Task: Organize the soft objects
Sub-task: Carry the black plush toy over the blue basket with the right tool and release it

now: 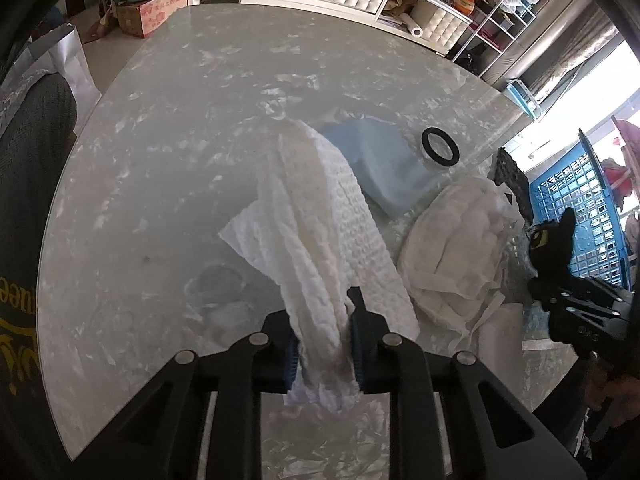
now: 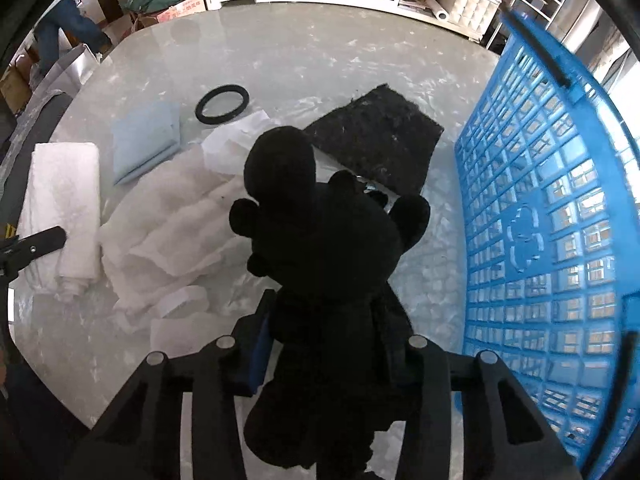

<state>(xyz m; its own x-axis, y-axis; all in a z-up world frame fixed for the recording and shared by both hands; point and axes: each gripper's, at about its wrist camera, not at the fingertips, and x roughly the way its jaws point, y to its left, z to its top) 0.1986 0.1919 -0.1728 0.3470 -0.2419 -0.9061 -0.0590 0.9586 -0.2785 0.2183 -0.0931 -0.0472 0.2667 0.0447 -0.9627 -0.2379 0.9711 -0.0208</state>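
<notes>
— How far along was the sorting at that moment?

— Early, by my reading. The left gripper (image 1: 322,344) had its jaws pinched narrow on a white, quilted, rolled cloth (image 1: 320,216), which trailed from the blue pads down onto the pale marbled glass tabletop (image 1: 160,160). The right gripper (image 2: 324,356) was clamped on a black plush toy with round ears (image 2: 320,240), held just beside the blue plastic lattice basket (image 2: 540,220).

— Was anything in the basket yet?

— I couldn't tell; only its outer wall showed (its inside was hidden in both views). The toy was outside it, over the table.

— And what was left lying out?

— Quite a lot: a crumpled heap of white wadding with loose strips (image 2: 168,232) near the middle, a folded pale-blue cloth (image 2: 146,140) beyond it, a dark rectangular fibrous mat (image 2: 380,140) near the basket, and a black rubber ring (image 2: 222,103) between the blue cloth and the mat.

— So two items in hand, four waiting?

— That was my judgement: both grips made, no drop completed.
</notes>
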